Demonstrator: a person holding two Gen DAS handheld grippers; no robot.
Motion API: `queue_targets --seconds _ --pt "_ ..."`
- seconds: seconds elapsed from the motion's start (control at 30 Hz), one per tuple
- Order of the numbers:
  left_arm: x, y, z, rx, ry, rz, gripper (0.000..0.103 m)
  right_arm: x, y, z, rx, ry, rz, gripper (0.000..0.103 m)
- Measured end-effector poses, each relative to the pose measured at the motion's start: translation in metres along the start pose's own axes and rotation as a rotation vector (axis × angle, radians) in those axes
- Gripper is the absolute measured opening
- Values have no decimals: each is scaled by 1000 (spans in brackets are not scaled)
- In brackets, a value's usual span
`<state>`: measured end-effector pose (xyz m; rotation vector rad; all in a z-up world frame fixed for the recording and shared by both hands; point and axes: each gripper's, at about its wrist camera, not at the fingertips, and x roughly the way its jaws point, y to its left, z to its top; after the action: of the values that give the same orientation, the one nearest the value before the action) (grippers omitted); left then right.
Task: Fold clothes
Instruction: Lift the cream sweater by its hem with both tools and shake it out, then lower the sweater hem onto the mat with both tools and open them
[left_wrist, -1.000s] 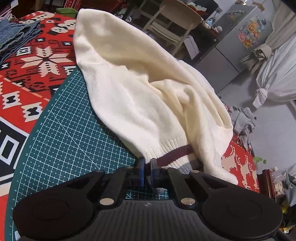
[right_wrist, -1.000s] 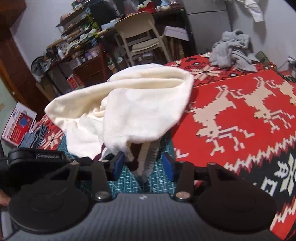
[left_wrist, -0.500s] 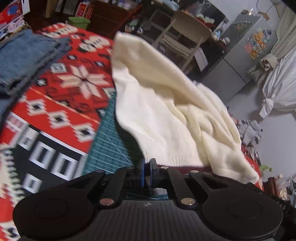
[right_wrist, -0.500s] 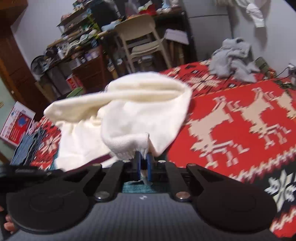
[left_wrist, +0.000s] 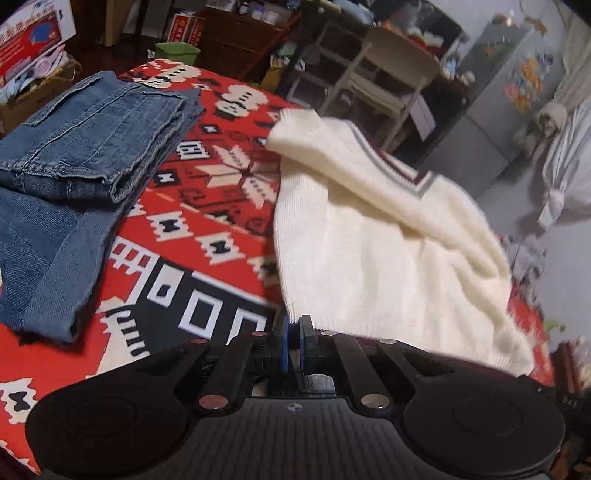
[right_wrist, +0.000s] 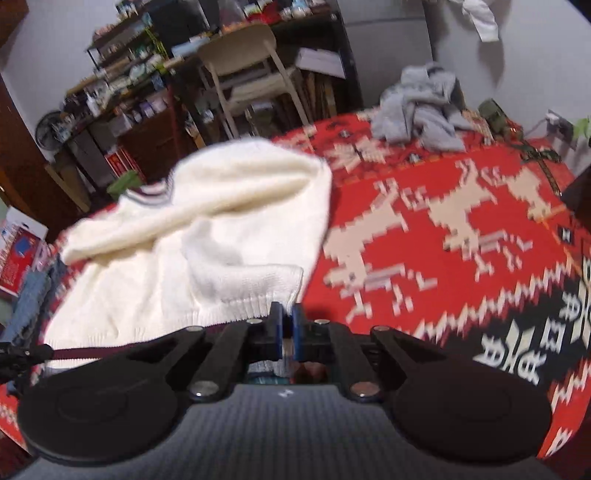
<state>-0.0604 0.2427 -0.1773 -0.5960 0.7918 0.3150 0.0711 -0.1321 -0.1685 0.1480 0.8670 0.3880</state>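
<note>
A: Where's the cream knitted sweater with the maroon-and-grey trim (left_wrist: 373, 254)?

B: Lifted over the red patterned blanket (right_wrist: 443, 229), its ribbed hem stretched between both claws.

A: And the claws?

B: Left claw (left_wrist: 294, 341) and right claw (right_wrist: 287, 332) are each clenched on the hem. Folded blue jeans (left_wrist: 81, 147) lie on the left.

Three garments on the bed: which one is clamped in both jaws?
The cream sweater, pinched at its ribbed hem. The folded jeans and crumpled grey garment lie untouched.
</note>
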Motion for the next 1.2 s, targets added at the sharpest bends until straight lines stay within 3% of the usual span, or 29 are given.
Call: queue_targets --seconds 0.1,0.17,0.3,0.43,0.5,0.67,0.83,1.13,1.2 --pt "0 -4 -2 32 -1 8 6 5 0 -10 -10 8 -17 7" --pt "-3 -2 0 17 -19 14 9 5 1 -11 -27 5 -29 16" --pt "-14 -3 3 36 -85 62 34 -4 7 -5 -98 -9 -48 22" --pt "-22 -11 0 82 -122 84 46 -23 19 3 -206 -58 -74 36" --pt "-24 -19 -2 127 -131 76 55 -34 30 6 -262 -80 -53 41" --pt "-19 -48 -8 241 -127 26 65 -41 63 9 -329 -90 42 56" --pt "4 -76 -18 383 -107 67 67 -10 82 3 -330 -30 50 57" --pt "45 -86 -29 457 -62 103 68 44 77 -11 -338 51 -63 58" --pt "46 -86 -30 460 -62 99 73 45 78 -15 -341 39 -76 59"
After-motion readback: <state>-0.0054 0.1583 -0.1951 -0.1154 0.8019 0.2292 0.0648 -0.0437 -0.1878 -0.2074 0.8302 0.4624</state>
